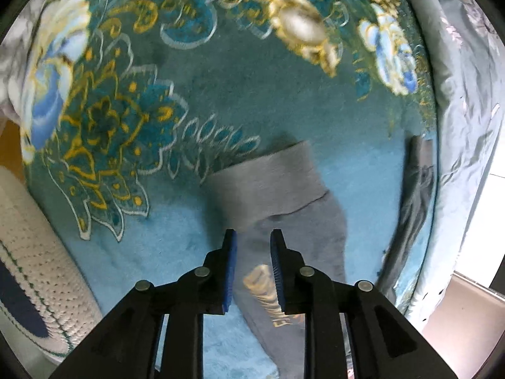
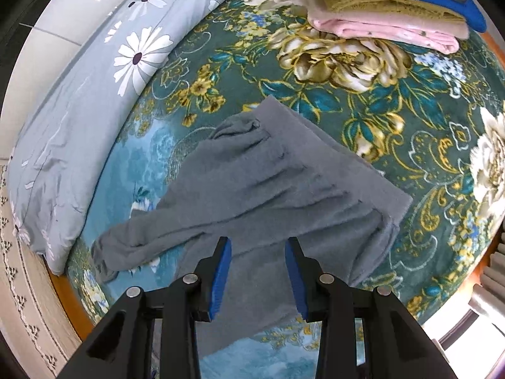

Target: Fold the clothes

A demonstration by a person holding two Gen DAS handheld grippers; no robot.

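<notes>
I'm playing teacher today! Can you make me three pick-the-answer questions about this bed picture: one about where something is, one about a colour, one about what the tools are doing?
1. Where is the stack of folded clothes?
A. At the far edge of the flowered blanket
B. On the floor
C. Between the tool's fingers

2. What colour is the garment spread out under the tools?
A. Red
B. Grey
C. Yellow

3. What is the left tool doing?
A. Squeezing a pillow
B. Holding a cup
C. Open above the grey cloth, gripping nothing

Answers: 1 A, the stack sits on the blanket far from the right tool. 2 B, the cloth is plainly grey. 3 C, there is a gap between its blue pads.
</notes>
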